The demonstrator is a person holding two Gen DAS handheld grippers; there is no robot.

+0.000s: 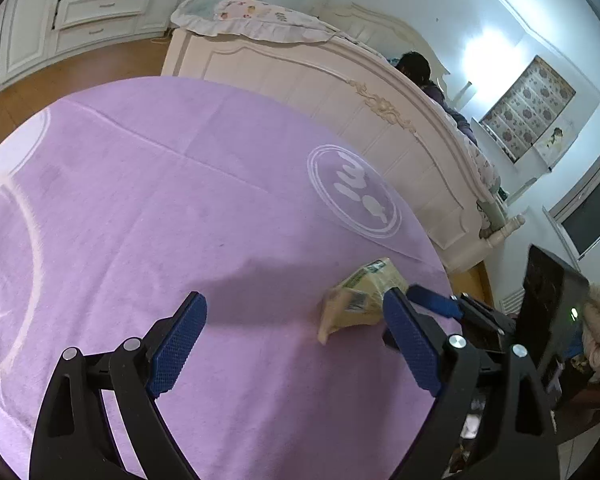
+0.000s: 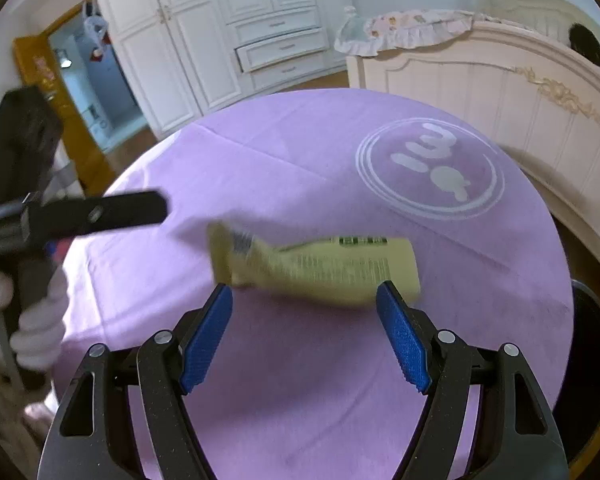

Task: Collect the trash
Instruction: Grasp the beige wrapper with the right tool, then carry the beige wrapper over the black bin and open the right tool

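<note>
Crumpled pale-yellow wrapper (image 2: 316, 268), green and black print, lying flat on purple cloth, motion-blurred

cloth (image 1: 148, 208) – bare left | carton (image 2: 324, 268) – blocks right gripper (image 2: 304, 300) ahead

The left gripper (image 1: 294, 312) is held with its blue-padded fingers (image 1: 180, 340) spread wide apart, and the right gripper (image 2: 304, 300) is likewise held spread (nothing is clamped between either pair), both being angled downward from above.
</note>
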